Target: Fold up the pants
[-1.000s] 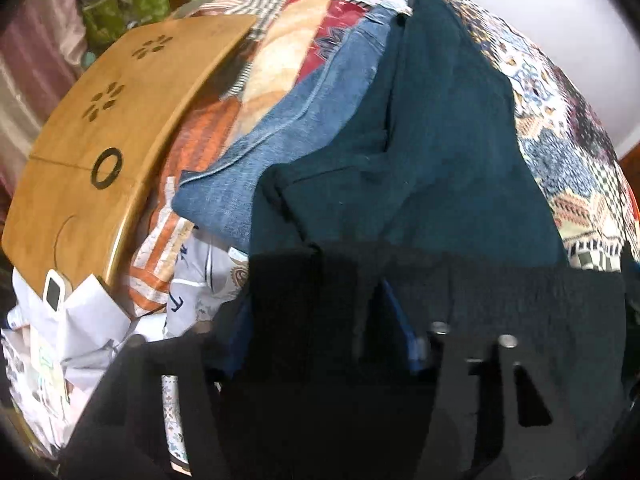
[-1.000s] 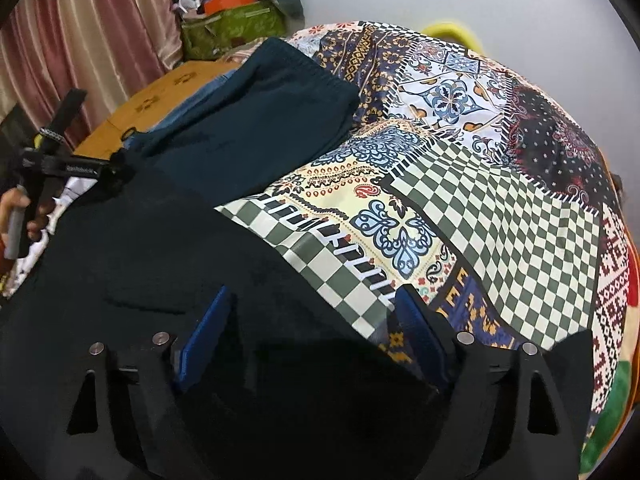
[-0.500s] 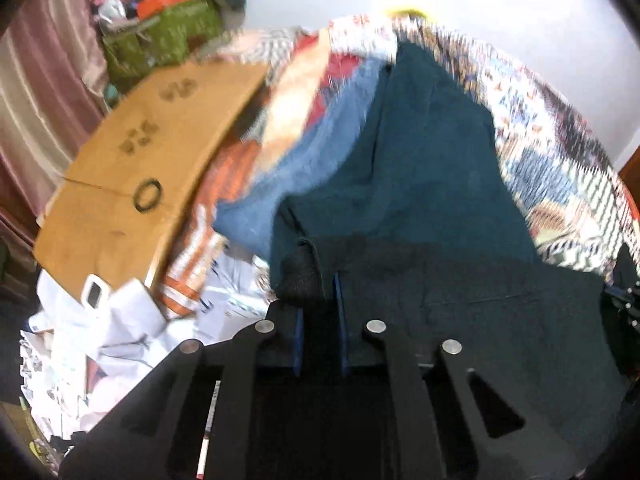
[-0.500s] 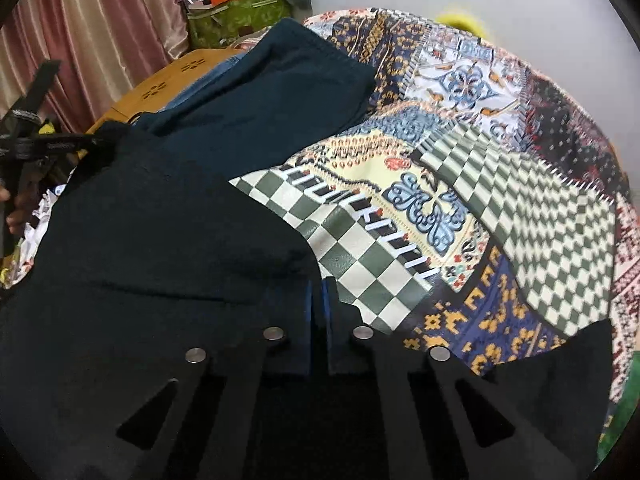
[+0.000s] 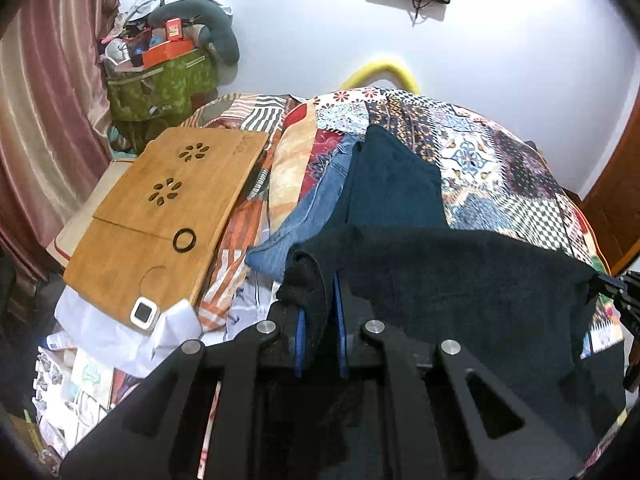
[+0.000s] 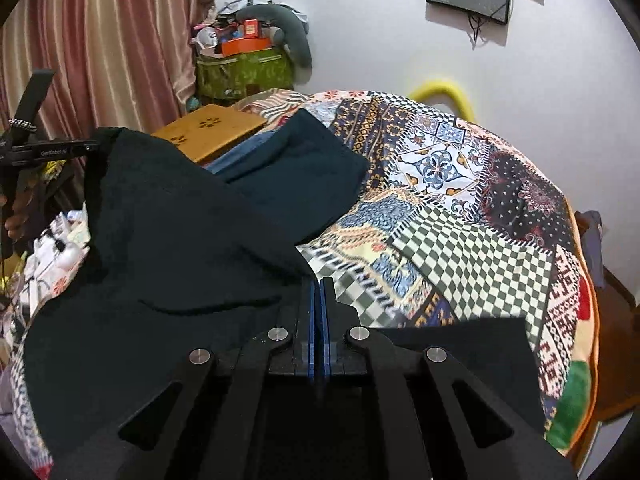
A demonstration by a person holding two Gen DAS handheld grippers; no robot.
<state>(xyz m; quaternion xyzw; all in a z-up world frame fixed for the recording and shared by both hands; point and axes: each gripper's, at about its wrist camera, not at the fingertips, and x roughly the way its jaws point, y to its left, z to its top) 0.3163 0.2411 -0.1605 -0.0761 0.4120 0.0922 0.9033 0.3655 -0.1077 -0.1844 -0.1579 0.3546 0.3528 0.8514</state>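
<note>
pants (image 5: 460, 280) hung lifted off the bed (image 6: 460, 240), both grippers' jaws clamped on one edge: left gripper (image 5: 318, 320), right gripper (image 6: 319, 312); best kept taut and level.

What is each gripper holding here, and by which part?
Both hold the black pants: left gripper pinches a bunched corner, right gripper the opposite corner of the same edge.

Both claws closed on dark pants (image 5: 460, 292), hem lifted off quilt (image 6: 460, 216).
</note>
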